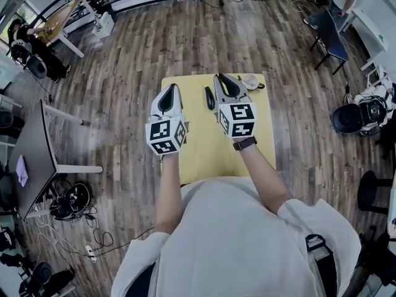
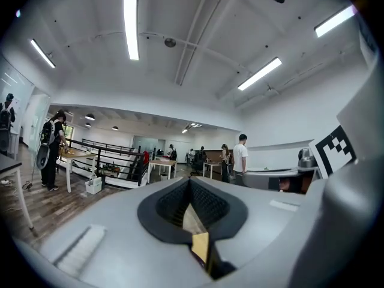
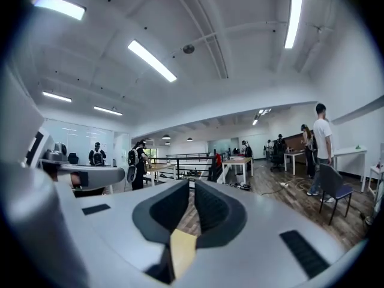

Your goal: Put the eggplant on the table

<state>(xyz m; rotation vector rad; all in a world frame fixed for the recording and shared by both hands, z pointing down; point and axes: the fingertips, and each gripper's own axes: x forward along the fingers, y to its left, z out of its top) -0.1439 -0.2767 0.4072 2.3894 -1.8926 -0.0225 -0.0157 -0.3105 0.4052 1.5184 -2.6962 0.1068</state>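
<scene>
At centre frame, the eggplant [image 1: 210, 98] lies on the yellow table [image 1: 204, 156], between two raised grippers and touching neither. Left gripper [image 1: 171, 87]: jaws pressed together, empty. Right gripper [image 1: 220, 79]: a thin gap, empty. The task looks done, so withdraw clear of the eggplant.

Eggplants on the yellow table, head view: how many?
1. The eggplant lies on the yellow table, between the left gripper and right gripper; anything beneath the grippers is hidden.
</scene>
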